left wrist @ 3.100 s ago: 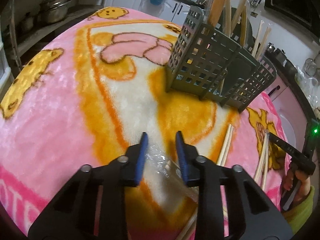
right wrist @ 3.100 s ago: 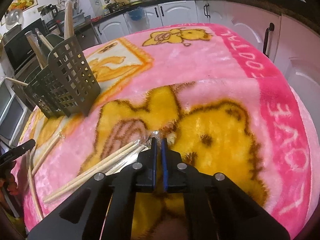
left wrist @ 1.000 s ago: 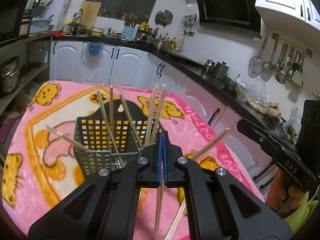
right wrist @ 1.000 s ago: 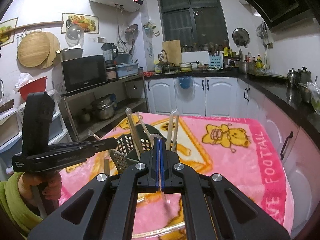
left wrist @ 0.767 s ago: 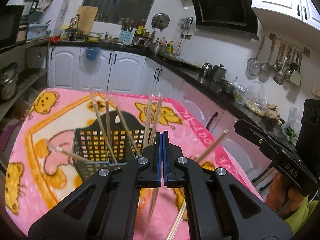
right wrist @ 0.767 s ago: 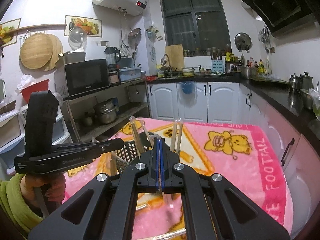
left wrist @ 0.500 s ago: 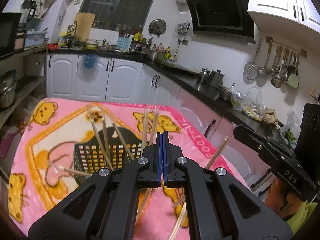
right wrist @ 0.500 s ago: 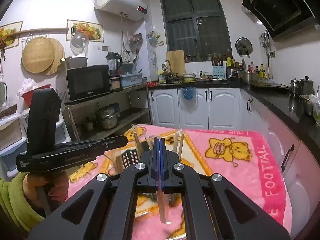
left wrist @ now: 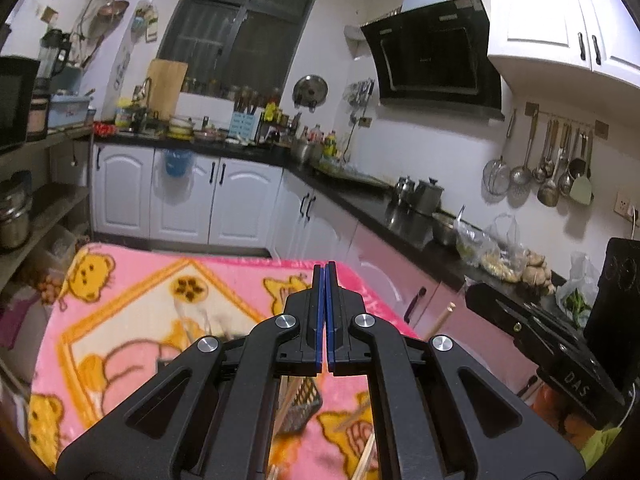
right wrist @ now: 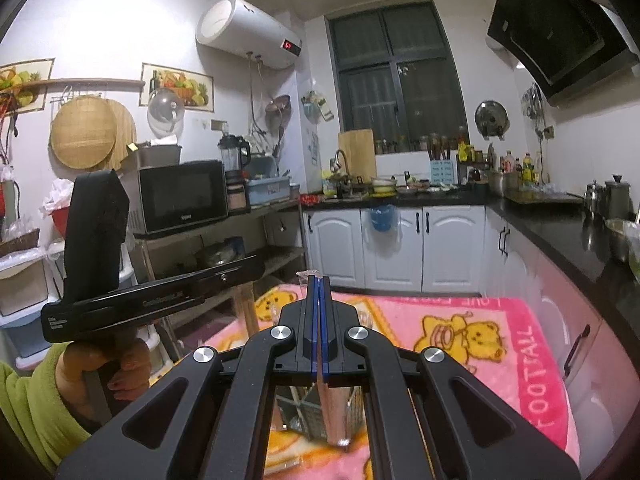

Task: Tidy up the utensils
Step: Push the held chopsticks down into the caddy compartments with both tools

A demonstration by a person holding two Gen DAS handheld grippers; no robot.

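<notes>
Chopsticks (left wrist: 438, 322) poke up at four o'clock of the left hand-held gripper (left wrist: 324, 272), whose jaws are pressed together on nothing visible. Right hand-held gripper (right wrist: 318, 284) pinches a clear plastic sleeve (right wrist: 334, 416) hanging over the utensil basket (right wrist: 304, 412).

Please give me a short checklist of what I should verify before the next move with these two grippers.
1. Right gripper grips the clear wrapper: ok, jaws shut on it, the strip hangs below the pads.
2. Left gripper closed: ok.
3. Left gripper holds a chopstick: cannot tell, sticks show only below its jaws.
4. Basket lies under the grippers: ok, but mostly hidden.
5. Basket stands upright: cannot tell.
6. All chopsticks off the blanket: not ok, loose chopsticks lie there.
</notes>
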